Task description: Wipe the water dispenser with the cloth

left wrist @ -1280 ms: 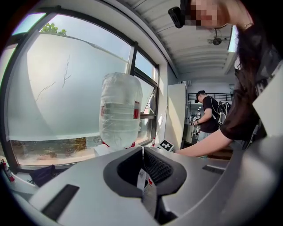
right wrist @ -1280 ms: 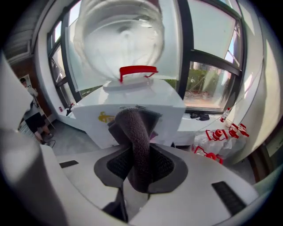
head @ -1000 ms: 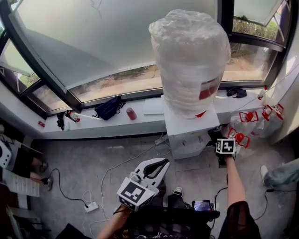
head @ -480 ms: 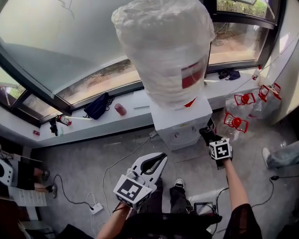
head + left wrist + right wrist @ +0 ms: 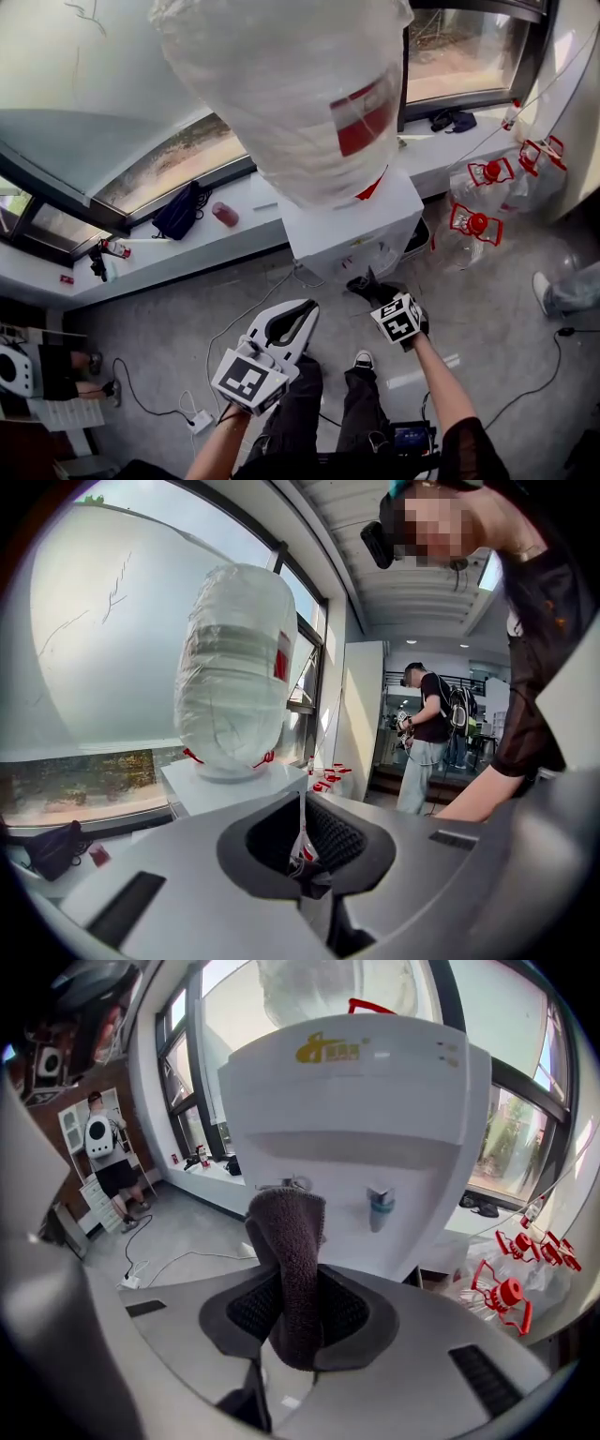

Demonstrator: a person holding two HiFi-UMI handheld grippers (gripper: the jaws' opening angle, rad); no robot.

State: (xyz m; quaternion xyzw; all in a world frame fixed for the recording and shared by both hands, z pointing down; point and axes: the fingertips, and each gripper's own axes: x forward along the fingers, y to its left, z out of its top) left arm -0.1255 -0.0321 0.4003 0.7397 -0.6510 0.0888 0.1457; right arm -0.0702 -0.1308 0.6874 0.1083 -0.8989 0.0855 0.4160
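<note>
Before dispenser (image 5: 352,230), over grey floor (image 5: 169,319): cloth (image 5: 286,1232) between right tongs (image 5: 295,1312) (left tongs (image 5: 302,855) together).

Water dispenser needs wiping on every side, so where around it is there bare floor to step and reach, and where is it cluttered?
Bare floor lies left of the water dispenser, between the window ledge and the power strip. The right side is crowded with empty bottles. A dark bag sits on the ledge.
</note>
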